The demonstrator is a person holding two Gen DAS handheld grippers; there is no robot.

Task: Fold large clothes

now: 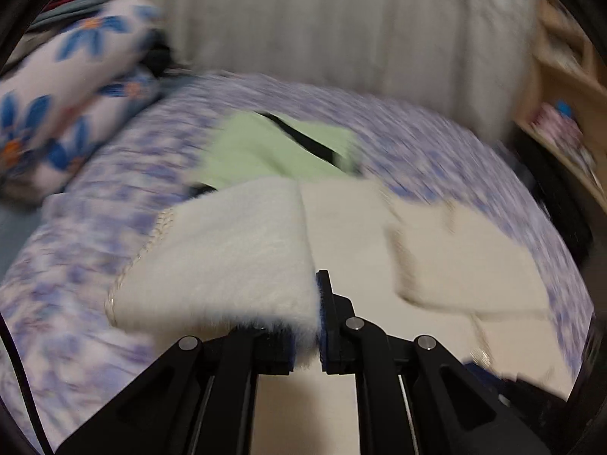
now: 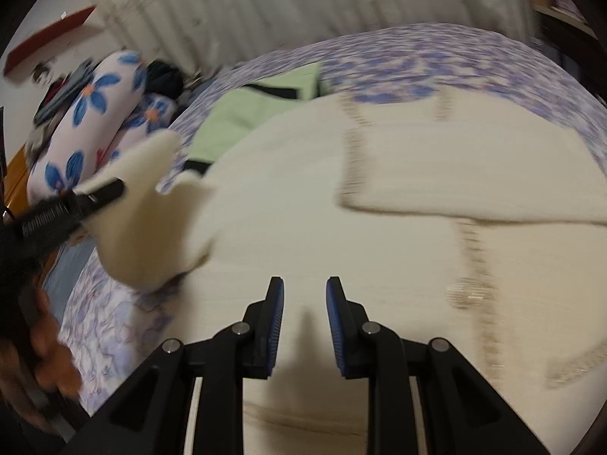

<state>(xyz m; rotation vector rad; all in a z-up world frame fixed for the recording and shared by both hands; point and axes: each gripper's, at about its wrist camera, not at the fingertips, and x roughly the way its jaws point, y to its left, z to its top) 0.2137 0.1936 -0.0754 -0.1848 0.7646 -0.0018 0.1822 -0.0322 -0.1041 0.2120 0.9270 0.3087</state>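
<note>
A large cream fleece garment (image 2: 311,212) with beaded trim lies spread on the bed; one side is folded over it (image 2: 470,167). My left gripper (image 1: 316,303) is shut on the garment's left edge (image 1: 227,250) and holds it lifted, fuzzy underside showing. In the right wrist view the left gripper (image 2: 114,189) holds that raised flap (image 2: 151,204) at the left. My right gripper (image 2: 305,288) is open and empty, just above the garment's middle. A folded light green garment (image 1: 261,151) lies behind the cream one.
The bed has a blue-and-white floral sheet (image 1: 76,265). Pillows with big blue flowers (image 1: 72,87) lie at the far left. White curtains (image 1: 322,19) hang behind the bed. A wooden shelf (image 1: 561,87) stands at the right.
</note>
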